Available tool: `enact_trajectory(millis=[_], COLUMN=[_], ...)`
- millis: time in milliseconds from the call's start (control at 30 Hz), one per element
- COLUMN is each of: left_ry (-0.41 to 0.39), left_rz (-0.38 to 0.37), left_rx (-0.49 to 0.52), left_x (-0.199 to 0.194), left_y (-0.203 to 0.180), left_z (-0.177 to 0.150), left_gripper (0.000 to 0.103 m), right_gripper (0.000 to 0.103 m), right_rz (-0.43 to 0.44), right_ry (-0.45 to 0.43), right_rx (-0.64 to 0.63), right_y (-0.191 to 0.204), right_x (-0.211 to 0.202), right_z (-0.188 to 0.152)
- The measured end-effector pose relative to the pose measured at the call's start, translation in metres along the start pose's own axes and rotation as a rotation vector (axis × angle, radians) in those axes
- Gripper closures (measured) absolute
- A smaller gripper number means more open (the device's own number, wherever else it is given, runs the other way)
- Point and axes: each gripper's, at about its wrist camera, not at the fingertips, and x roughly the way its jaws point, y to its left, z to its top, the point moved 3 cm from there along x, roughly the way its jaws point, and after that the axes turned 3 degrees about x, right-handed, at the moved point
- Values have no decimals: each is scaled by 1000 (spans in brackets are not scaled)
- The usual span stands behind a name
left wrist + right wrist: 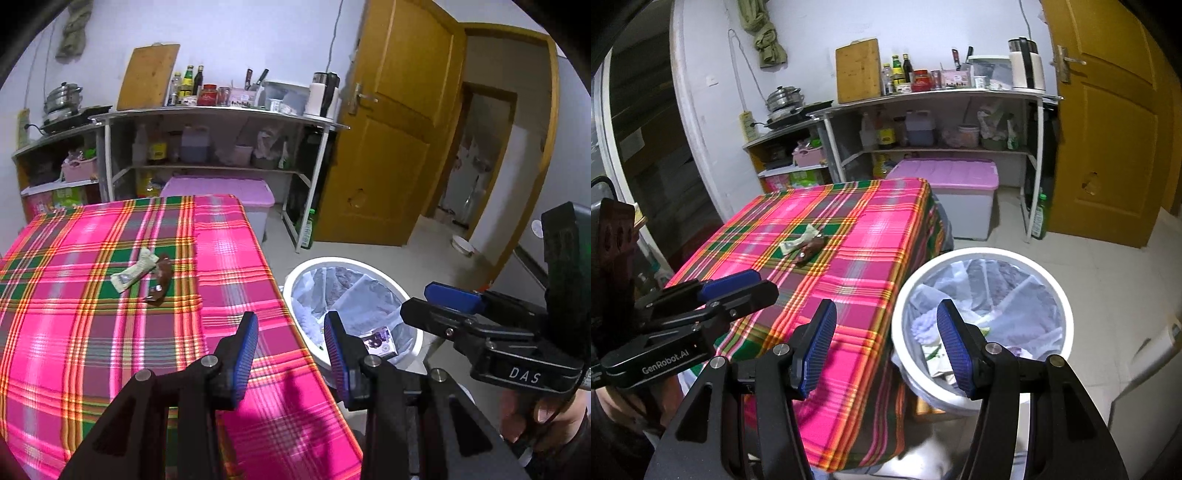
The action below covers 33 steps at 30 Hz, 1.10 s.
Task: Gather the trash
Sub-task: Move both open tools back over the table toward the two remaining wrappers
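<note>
**Two wrappers left on the worktop, both tools empty**

Two pieces of trash lie on the plaid worktop [92,314], taken here as the landmark. Toward its middle sits a pale wrapper [133,270], and touching that wrapper's right side is a brown wrapper [160,279]. Nothing else loose shows on the cloth.

At the worktop's near right edge hangs the left tool [291,345], jaws apart, nothing between them. Just off that right edge, on the floor, stands the white bin [419,334], lined with a bag and already holding some rubbish, a small printed box among it. Over the bin's near rim hangs the right tool [888,349], jaws likewise apart and empty.

Judgement: the step in hand appears to be the reach for the next pickup. The next move calls for carrying one tool inward to the worktop's middle, closing on one wrapper without dragging its neighbour, then taking it rightward over the bin. Thin, flat wrappers may slip from the pads.
</note>
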Motion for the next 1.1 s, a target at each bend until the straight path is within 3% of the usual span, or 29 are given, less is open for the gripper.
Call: enact_trajectory(millis=[567, 1100], left_ry=[-13, 26], left_rz=[63, 213], left_rx=[-52, -118], left_x=[-10, 8], left_y=[39, 129], left_z=[-7, -3], left_gripper=[66, 66], right_gripper=[45, 45], right_rz=[56, 102], right_ry=[46, 106], right_rx=[-33, -54], right_y=[25, 45], right_x=[28, 70], right_z=[1, 9])
